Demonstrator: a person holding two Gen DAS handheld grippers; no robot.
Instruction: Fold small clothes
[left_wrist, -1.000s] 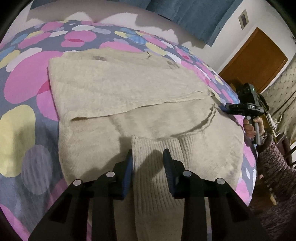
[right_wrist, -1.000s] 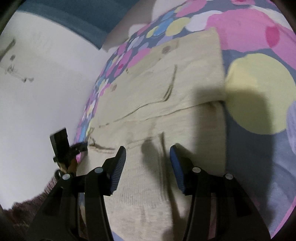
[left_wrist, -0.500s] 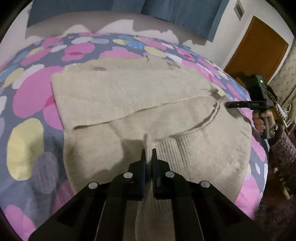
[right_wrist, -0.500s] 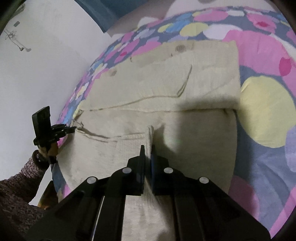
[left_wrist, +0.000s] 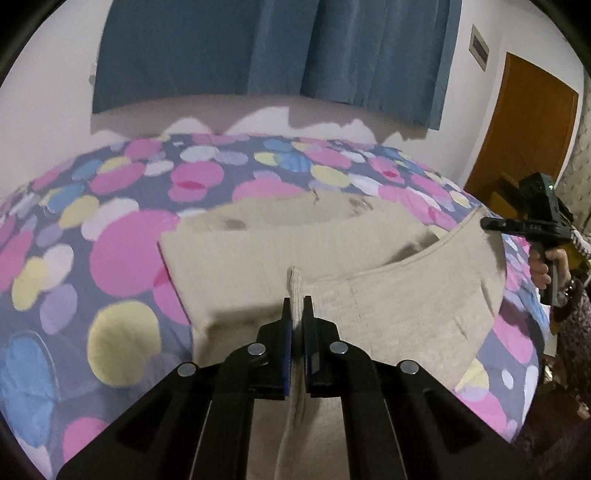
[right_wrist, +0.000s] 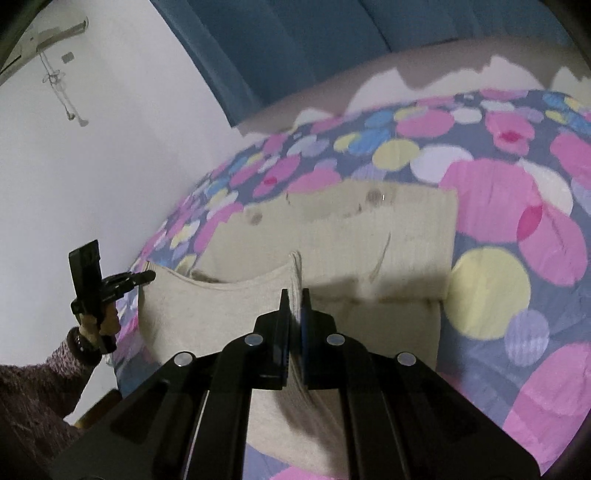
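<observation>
A beige knit sweater (left_wrist: 258, 251) lies partly folded on a spotted bedcover. My left gripper (left_wrist: 297, 301) is shut on one end of its ribbed near edge, and a tuft of knit sticks up between the pads. In the right wrist view my right gripper (right_wrist: 294, 295) is shut on the other end of the sweater's (right_wrist: 369, 240) edge. That edge hangs lifted and stretched between the two grippers, above the rest of the garment. Each camera sees the other tool: the right gripper (left_wrist: 485, 222) at the far right, the left gripper (right_wrist: 149, 275) at the left.
The bedcover (left_wrist: 122, 251) with pink, yellow and blue dots spreads around the sweater. A blue curtain (left_wrist: 277, 48) hangs behind the bed and a wooden door (left_wrist: 524, 129) stands at the right. A person's knit sleeve (right_wrist: 33, 373) reaches in low at the left.
Both grippers went from open around the ribbed edge to shut on it. They then rose, lifting that edge off the bed, and both views tilted up toward the curtain.
</observation>
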